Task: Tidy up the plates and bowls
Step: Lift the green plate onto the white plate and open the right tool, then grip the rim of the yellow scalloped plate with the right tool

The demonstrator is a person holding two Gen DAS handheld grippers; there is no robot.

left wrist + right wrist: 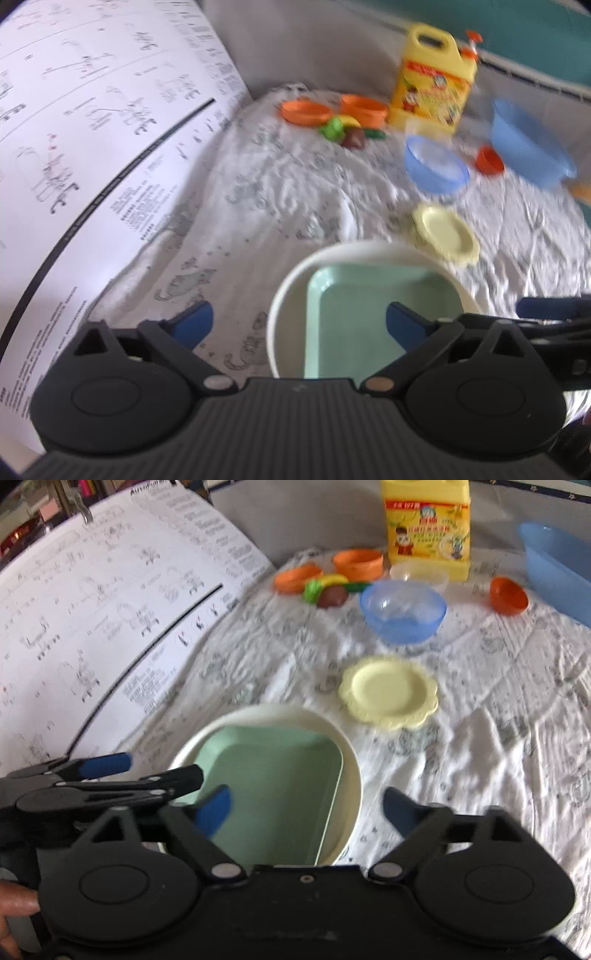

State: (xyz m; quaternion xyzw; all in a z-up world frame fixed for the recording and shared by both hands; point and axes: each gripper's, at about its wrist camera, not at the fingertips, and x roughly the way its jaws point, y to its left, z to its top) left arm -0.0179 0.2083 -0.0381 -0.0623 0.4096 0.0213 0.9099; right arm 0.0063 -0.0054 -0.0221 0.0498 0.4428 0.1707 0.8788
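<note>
The green square plate (273,790) lies nested in the white round bowl (347,760) on the cloth-covered bench (480,757); with both grippers' fingers (195,325) spread empty, we risk tipping the stack's rim.

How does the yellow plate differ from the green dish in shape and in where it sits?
The yellow plate is round with a scalloped, flower-like rim; the green dish is squarish with rounded corners. The yellow plate lies alone, directly on the patterned cloth; the green dish sits nested inside a white round plate. The yellow plate lies farther from both grippers than the green dish. Both are shallow, pastel and empty.
</note>
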